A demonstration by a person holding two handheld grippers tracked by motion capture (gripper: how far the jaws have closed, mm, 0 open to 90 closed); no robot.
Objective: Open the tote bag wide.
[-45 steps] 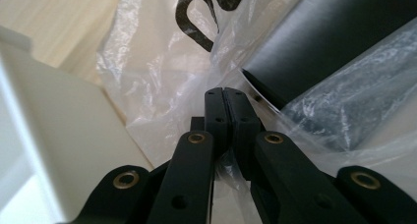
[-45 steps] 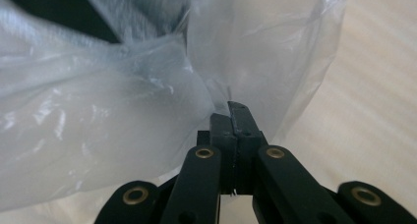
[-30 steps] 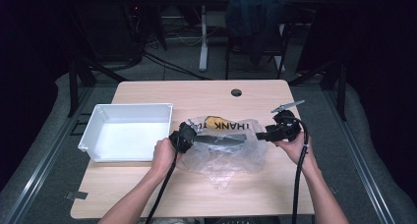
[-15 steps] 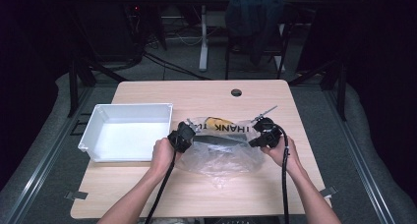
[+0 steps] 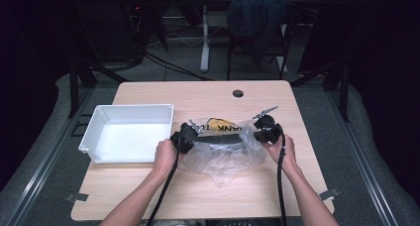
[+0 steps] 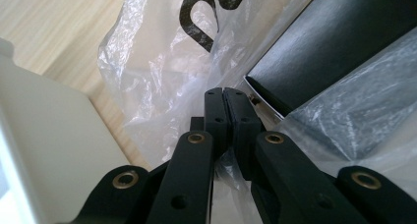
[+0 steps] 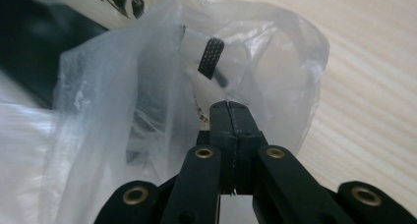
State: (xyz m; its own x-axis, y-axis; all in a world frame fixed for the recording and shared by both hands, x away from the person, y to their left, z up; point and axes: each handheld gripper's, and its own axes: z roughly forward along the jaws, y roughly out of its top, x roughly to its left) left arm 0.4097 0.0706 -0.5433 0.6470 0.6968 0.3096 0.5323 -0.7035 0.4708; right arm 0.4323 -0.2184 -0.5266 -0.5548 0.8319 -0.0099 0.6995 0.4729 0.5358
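Note:
A clear plastic bag (image 5: pixel 223 156) with black lettering lies on the wooden table (image 5: pixel 148 196), right of centre. Inside it are a flat black box (image 5: pixel 220 140) and something yellow (image 5: pixel 218 123) at the far side. My left gripper (image 5: pixel 193 133) pinches the bag's left rim, and my right gripper (image 5: pixel 254 133) pinches its right rim. In the left gripper view the gripper (image 6: pixel 223 94) has its jaws pressed together on the bag's film (image 6: pixel 147 62), with the black box (image 6: pixel 324 42) just beyond. The right gripper view shows that gripper (image 7: pixel 228 106) shut on crumpled film (image 7: pixel 123 111).
A white rectangular bin (image 5: pixel 126 134) stands empty just left of the bag, close to my left hand; its wall (image 6: pixel 44 150) also appears in the left gripper view. A cable hole (image 5: pixel 238 93) sits near the table's far edge. A chair with dark cloth (image 5: pixel 257 18) stands beyond the table.
My right gripper has moved left, toward the table's middle, carrying the bag's right rim with it. The left gripper has hardly moved.

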